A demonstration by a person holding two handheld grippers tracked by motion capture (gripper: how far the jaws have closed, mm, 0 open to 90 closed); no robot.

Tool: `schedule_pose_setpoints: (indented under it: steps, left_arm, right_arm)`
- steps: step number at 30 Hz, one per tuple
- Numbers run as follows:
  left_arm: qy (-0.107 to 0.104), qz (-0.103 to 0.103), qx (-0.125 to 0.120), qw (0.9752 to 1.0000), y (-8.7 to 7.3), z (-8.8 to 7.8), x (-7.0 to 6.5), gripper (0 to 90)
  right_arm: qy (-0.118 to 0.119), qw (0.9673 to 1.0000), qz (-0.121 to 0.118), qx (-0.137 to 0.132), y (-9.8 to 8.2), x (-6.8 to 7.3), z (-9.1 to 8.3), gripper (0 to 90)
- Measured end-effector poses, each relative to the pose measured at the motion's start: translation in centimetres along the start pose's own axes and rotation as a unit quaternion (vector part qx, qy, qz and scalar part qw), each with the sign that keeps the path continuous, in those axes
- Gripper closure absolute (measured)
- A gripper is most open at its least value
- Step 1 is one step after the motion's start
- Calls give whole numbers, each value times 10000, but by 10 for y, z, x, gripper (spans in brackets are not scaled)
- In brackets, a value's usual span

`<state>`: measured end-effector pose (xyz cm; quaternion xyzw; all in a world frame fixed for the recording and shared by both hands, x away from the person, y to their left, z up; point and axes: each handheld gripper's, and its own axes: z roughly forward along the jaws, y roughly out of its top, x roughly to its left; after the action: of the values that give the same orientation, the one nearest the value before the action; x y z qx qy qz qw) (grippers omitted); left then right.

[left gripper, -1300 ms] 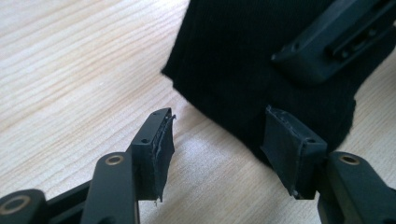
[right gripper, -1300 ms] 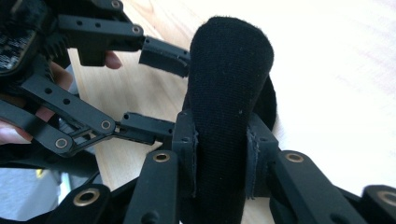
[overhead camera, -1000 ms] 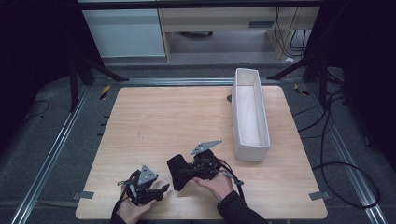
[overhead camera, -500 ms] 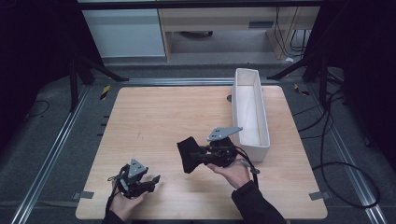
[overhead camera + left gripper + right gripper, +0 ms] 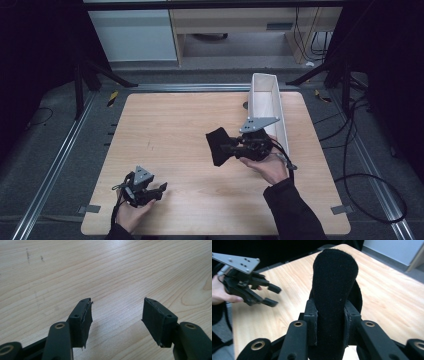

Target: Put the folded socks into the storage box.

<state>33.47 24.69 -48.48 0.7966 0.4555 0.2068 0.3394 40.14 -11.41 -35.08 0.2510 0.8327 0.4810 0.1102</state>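
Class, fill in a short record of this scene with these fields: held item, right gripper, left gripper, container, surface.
held item: black fabric object, clamped between the right jaws, lifted off the table
right gripper: right gripper, shut on the fabric, beside the white bin
left gripper: left gripper, jaws open, nothing between them, low over the near left part of the table
container: long white bin, on the right side of the table, upright
surface: wooden table
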Motion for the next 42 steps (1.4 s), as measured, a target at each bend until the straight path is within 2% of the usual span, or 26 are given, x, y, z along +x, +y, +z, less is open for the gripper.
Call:
schedule_pose_setpoints:
  steps: [8, 16, 18, 31, 33, 36, 42]
  left_arm:
    - [50, -60, 6, 10000, -1, 0, 5, 395]
    - [53, -32, 25, 10000, -2, 1, 6, 398]
    - [53, -22, 27, 10000, -2, 2, 6, 398]
    - [52, 5, 33, 10000, -3, 2, 6, 399]
    - [49, 8, 31, 10000, -2, 2, 6, 398]
    - [51, 3, 26, 10000, -2, 2, 6, 398]
    - [56, 1, 3, 10000, -2, 1, 7, 399]
  right_arm:
    - [-289, 9993, -198, 127, 16, -24, -21, 704]
    - [-589, 9978, -274, 153, 27, -43, -43, 704]
    - [-657, 9971, -294, 246, 28, -50, -49, 703]
    - [-892, 9915, -404, 854, 17, -84, -70, 702]
    - [-882, 9913, -389, 896, 15, -90, -72, 702]
    - [-919, 9887, -465, 1090, 11, -98, -75, 701]
    - [-863, 9859, -602, 1304, 1, -111, -78, 701]
